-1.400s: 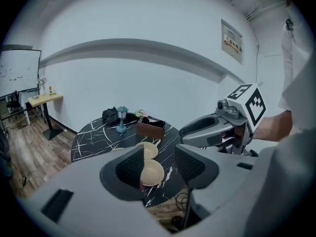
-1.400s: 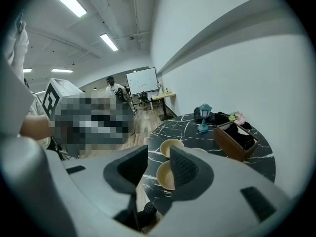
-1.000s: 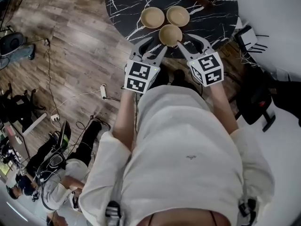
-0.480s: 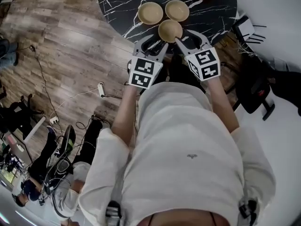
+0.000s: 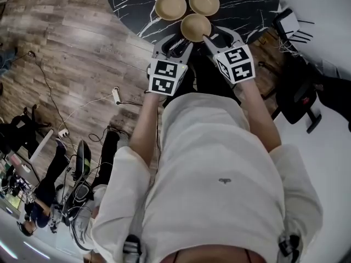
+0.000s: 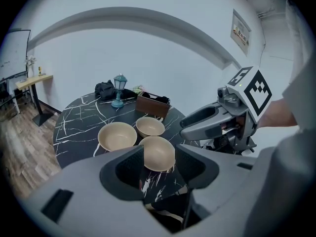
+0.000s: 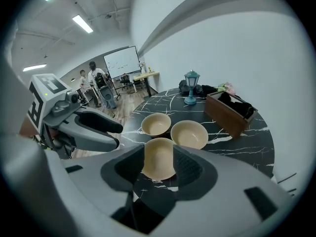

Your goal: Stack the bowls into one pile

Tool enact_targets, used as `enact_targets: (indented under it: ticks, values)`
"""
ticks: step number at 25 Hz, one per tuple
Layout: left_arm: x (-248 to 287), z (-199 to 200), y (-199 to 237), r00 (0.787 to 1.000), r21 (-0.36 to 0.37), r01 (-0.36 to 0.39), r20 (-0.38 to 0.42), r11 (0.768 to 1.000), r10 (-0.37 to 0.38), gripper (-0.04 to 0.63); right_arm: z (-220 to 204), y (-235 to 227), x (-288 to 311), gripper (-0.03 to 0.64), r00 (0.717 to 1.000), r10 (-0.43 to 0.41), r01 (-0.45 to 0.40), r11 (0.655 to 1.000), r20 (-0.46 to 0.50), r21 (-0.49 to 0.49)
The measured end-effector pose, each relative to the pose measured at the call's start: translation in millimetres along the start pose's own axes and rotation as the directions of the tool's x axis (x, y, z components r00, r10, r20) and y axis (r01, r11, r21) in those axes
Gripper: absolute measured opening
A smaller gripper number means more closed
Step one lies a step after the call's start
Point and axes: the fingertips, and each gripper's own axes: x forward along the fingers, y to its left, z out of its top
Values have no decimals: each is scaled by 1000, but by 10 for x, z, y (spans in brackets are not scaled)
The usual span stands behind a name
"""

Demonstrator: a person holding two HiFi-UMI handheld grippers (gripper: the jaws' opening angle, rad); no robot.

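Note:
Three beige bowls stand apart on the round black marble table (image 5: pixel 241 15): a left bowl (image 5: pixel 170 6), a right bowl (image 5: pixel 204 1) and a near bowl (image 5: pixel 196 27). My left gripper (image 5: pixel 175 44) is open at the table's near edge, just left of the near bowl (image 6: pixel 158 153), which shows through its gap. My right gripper (image 5: pixel 221 37) is open just right of the same bowl (image 7: pixel 159 158). Its jaws have just been opening, and nothing is between them. Neither gripper touches a bowl.
A brown wooden box (image 6: pixel 153 104), a small blue lantern (image 6: pixel 118 90) and a dark bag sit at the table's far side. A black chair (image 5: pixel 299 103) stands at the right. Cables and a seated person (image 5: pixel 60 201) are on the wood floor at the left.
Both grippers have sunk and come closer to the table's near edge, flanking the near bowl. The right jaws stand a little wider. The bowls have not moved.

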Motion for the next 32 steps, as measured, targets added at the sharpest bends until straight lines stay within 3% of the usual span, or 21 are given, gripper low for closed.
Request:
enact_targets:
  ticks: [13,32]
  values:
    - [371,-242,140,995,-121,-60,-90,991,49,185,-284,-277,345,175,992,45,-47,999,-118,-16]
    - [723,-543,361,973,-281,-205,-159,938,166,184,-560,-460,699,173,955,171,-189,980,-241,-57]
